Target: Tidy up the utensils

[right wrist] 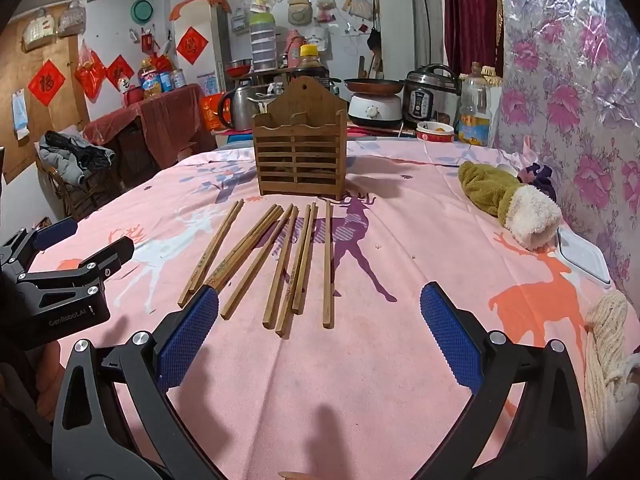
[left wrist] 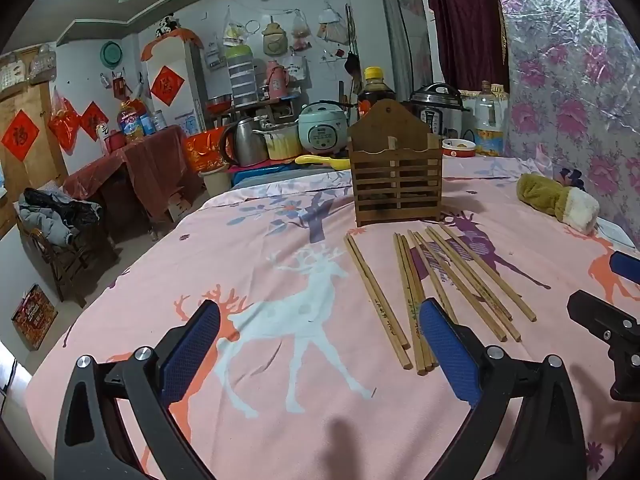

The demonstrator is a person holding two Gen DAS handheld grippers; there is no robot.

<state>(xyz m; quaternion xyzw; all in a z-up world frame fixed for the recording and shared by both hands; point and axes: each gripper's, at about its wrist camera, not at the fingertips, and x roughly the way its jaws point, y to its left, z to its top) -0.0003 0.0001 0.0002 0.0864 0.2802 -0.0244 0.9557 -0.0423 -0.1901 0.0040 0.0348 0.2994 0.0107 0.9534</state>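
Blue-padded fingers (right wrist: 188, 340) of the right gripper (right wrist: 320, 336) frame the near edge of the pink deer-print cloth (right wrist: 360, 380), spread wide with nothing between them, and the left gripper (left wrist: 320, 344) hangs just as open over its own side of the cloth. Neither tool touches a utensil. Wooden chopsticks (right wrist: 276, 260) lie loose in a rough fan ahead of both grippers, some in touching pairs, a few crossing near their far tips, and their near ends sit just beyond the right gripper's left pad. Behind them, upright and a little apart from the far tips, stands the slatted wooden holder (right wrist: 300, 152), whose top compartments look empty from here, though the slats hide most of the inside. So the sorting appears to be at its very start. Risks follow from how the sticks lie: they are thin, flat on soft fabric, and packed close, so a closing pad may catch two at once, or roll a neighbour aside and scatter the fan. Fabric could bunch under a descending finger and drag the whole row. A stick gripped near one end would likely droop and miss the narrow slot, or knock the light holder over. With both grippers near the same cluster, they may also bump each other. A plush toy (right wrist: 508, 200) lies well to the right, out of the way.
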